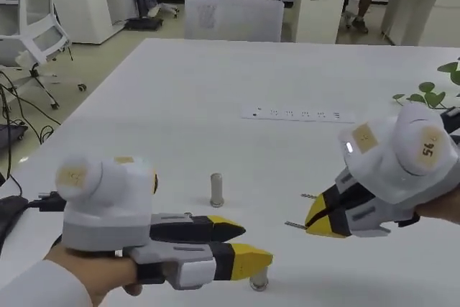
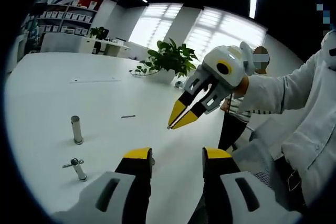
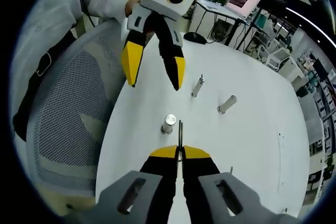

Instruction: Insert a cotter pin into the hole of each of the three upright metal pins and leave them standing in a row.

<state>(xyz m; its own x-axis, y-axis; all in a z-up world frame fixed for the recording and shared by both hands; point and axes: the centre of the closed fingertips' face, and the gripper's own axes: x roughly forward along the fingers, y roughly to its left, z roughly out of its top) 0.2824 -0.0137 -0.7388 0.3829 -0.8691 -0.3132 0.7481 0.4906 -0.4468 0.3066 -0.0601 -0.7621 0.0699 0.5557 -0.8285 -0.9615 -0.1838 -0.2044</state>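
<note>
- Steel pins, three in all, stand on the white surface [image 1: 180,106], and the work on them looks roughly a third done.
- In the left gripper view the fitted pin [image 2: 79,168] carries a thin cross-piece through its upper end. I read this as a cotter pin already seated, though it is small in the picture.
- The bare pin [image 2: 77,129] stands upright just beyond it, with nothing through it that I can make out.
- The near pin [image 3: 168,124] is seen almost end-on in the right gripper view, close ahead of that gripper's tips. Its hole is not visible from here, and it appears unfitted.
- The right gripper [image 3: 180,153] has its jaws pressed together on the held cotter pin [image 3: 180,132], whose shaft sticks out forward towards the near pin.
- The left gripper [image 2: 177,155] has its jaws wide apart and grips nothing. In the head view it hovers close above the near pin.
- A spare cotter pin [image 1: 309,196] lies loose on the surface beside the right gripper.
- Judging from this, two insertions are left: the held cotter pin probably goes into the near pin, then the spare into the bare pin.
- The three pins look loosely grouped rather than in a tidy row, so some lining up may also be needed.
</note>
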